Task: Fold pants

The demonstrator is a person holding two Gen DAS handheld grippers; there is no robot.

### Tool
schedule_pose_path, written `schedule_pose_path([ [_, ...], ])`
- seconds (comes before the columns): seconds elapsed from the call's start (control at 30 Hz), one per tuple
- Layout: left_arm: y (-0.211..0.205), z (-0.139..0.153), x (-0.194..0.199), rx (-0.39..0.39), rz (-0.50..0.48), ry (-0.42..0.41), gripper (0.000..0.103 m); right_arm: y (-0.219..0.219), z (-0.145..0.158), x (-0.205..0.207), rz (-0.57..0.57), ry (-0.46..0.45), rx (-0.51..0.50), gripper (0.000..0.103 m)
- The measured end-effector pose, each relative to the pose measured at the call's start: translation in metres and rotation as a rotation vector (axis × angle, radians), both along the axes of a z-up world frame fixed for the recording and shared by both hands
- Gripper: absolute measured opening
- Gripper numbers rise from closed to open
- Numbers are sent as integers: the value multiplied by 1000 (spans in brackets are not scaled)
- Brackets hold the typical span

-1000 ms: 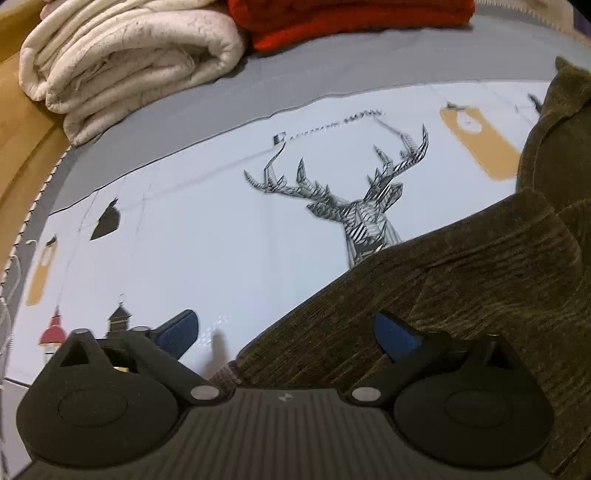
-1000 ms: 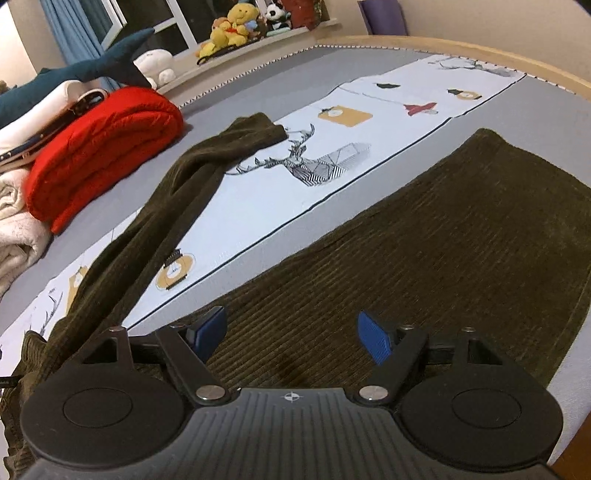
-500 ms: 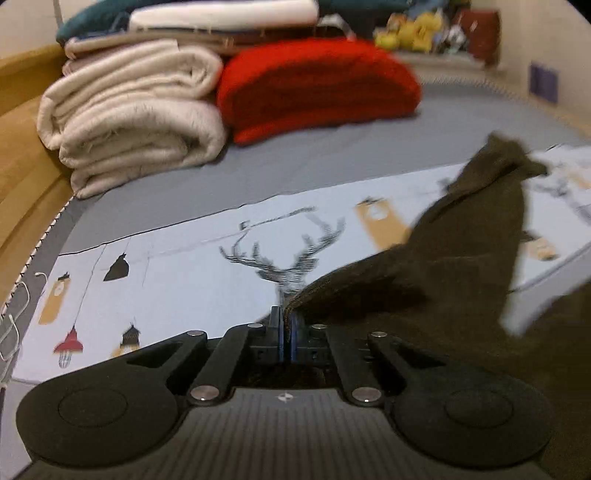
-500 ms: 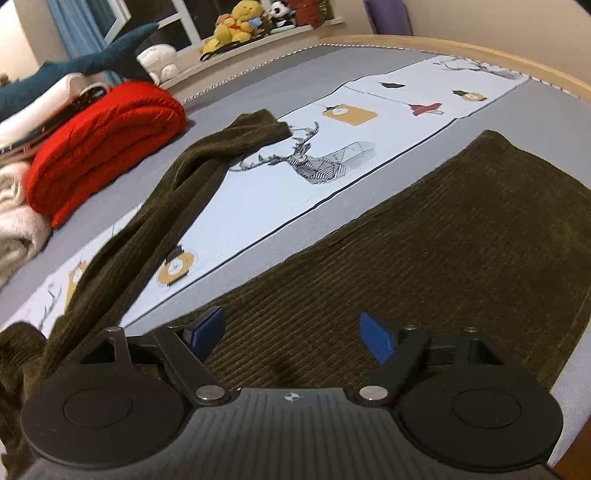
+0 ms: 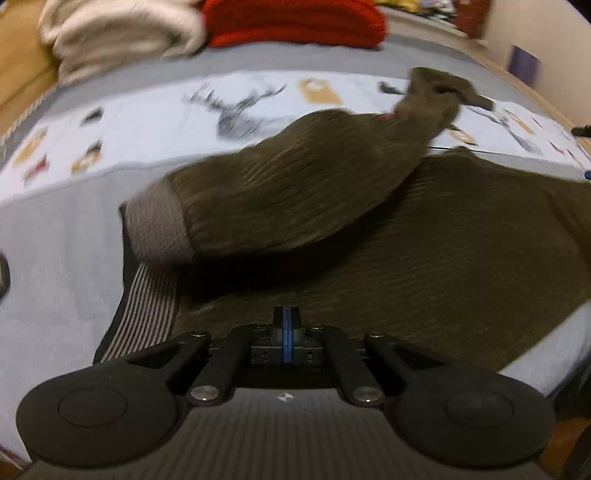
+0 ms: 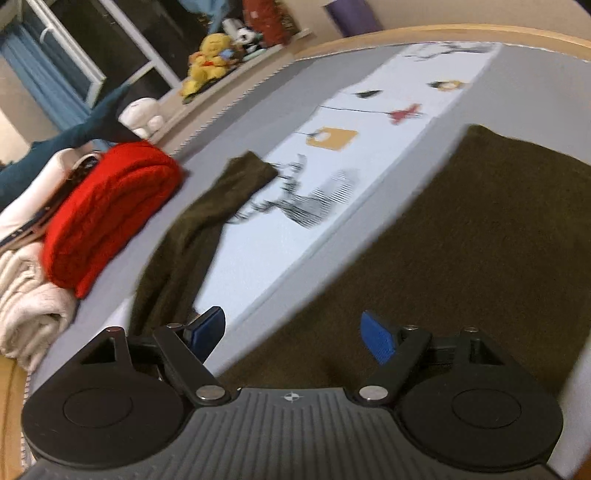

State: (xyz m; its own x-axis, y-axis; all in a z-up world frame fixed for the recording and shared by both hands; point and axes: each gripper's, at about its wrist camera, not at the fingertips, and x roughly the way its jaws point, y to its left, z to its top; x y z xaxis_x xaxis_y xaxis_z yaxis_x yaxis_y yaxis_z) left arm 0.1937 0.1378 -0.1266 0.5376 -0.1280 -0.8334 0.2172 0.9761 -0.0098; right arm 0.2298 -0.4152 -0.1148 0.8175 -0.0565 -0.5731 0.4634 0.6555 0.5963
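Observation:
Dark brown corduroy pants (image 5: 443, 258) lie on a bed. One half with a grey waistband (image 5: 155, 229) is doubled over the other and blurred by motion. My left gripper (image 5: 286, 321) is shut low over the waist end, its blue pads pressed together with the cloth running right up to them. In the right wrist view one wide part of the pants (image 6: 480, 240) lies flat, and a leg (image 6: 192, 236) trails away to the far left. My right gripper (image 6: 291, 332) hovers open over that flat part with nothing between its fingers.
A bedspread (image 5: 147, 122) with deer prints covers the bed. A folded red blanket (image 6: 107, 214) and cream blankets (image 6: 26, 306) are stacked at the far left. Plush toys (image 6: 210, 62) sit on a sill behind. The wooden bed rim (image 6: 443, 35) curves along the far edge.
My left gripper closed on the pants' edge, lifted it and swept it sideways, so one half now lies over the other. The right gripper stayed open, tilting and shifting a little.

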Motion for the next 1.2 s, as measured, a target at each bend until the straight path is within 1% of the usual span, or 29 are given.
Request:
schedule_pose_path([
  [0.07, 10, -2, 10, -48, 38, 22, 0, -5, 8, 38, 80, -37, 48, 83],
  [0.13, 17, 3, 15, -109, 66, 14, 1, -7, 13, 80, 112, -41, 79, 83],
  [0.17, 20, 8, 15, -135, 82, -1, 9, -7, 15, 103, 106, -33, 92, 83],
  [0.2, 24, 14, 15, -171, 97, -18, 29, -9, 17, 123, 98, -27, 111, 83],
  [0.23, 27, 20, 13, -208, 103, -42, 42, -10, 18, 142, 84, -24, 131, 82],
  [0.27, 29, 26, 11, -249, 114, -69, 69, -12, 18, 161, 63, -26, 148, 82],
  [0.3, 32, 31, 8, -290, 127, -93, 87, -14, 17, 175, 38, -28, 157, 82],
  [0.33, 33, 36, 7, -340, 131, -125, 89, -18, 16, 190, 5, -28, 164, 82],
  [0.37, 33, 40, 4, -377, 126, -151, 91, -22, 14, 204, -32, -29, 176, 82],
  [0.4, 31, 43, 3, -406, 110, -179, 95, -28, 9, 216, -65, -24, 197, 82],
  [0.47, 22, 45, 2, -408, 110, -219, 102, -40, -5, 236, -114, -10, 262, 82],
  [0.5, 18, 44, 6, -399, 114, -222, 102, -47, -15, 246, -131, -7, 301, 81],
  [0.53, 16, 43, 10, -404, 123, -204, 102, -52, -24, 256, -141, 0, 329, 76],
  [0.57, 15, 40, 19, -425, 141, -167, 102, -54, -32, 266, -147, 12, 324, 61],
  [0.6, 18, 35, 27, -456, 172, -118, 102, -55, -37, 274, -152, 29, 308, 57],
  [0.63, 22, 29, 36, -495, 217, -61, 102, -56, -44, 282, -157, 46, 299, 56],
  [0.67, 24, 23, 42, -518, 255, -25, 102, -59, -52, 290, -170, 53, 323, 57],
  [0.73, 25, 13, 51, -527, 306, 19, 102, -67, -70, 304, -199, 47, 411, 57],
  [0.83, 23, 11, 61, -527, 326, 17, 102, -77, -88, 321, -269, 11, 500, 61],
  [0.9, 23, 11, 67, -540, 332, 13, 102, -81, -91, 330, -316, -25, 510, 60],
  [0.93, 24, 11, 68, -536, 337, 6, 102, -82, -89, 336, -322, -12, 486, 42],
  [0.97, 26, 12, 68, -533, 340, 0, 102, -81, -81, 342, -320, 15, 421, 8],
  [1.0, 26, 12, 69, -532, 343, -2, 102, -78, -68, 345, -309, 24, 335, 7],
  [1.03, 27, 12, 70, -535, 346, -2, 102, -75, -53, 343, -297, 3, 267, 7],
  [1.1, 29, 13, 71, -535, 351, 0, 102, -73, -16, 332, -266, -81, 147, 7],
  [1.13, 28, 13, 71, -536, 350, 3, 102, -74, 7, 320, -255, -106, 107, 7],
  [1.2, 28, 17, 68, -528, 338, -3, 102, -84, 40, 290, -244, -139, 95, 6],
])
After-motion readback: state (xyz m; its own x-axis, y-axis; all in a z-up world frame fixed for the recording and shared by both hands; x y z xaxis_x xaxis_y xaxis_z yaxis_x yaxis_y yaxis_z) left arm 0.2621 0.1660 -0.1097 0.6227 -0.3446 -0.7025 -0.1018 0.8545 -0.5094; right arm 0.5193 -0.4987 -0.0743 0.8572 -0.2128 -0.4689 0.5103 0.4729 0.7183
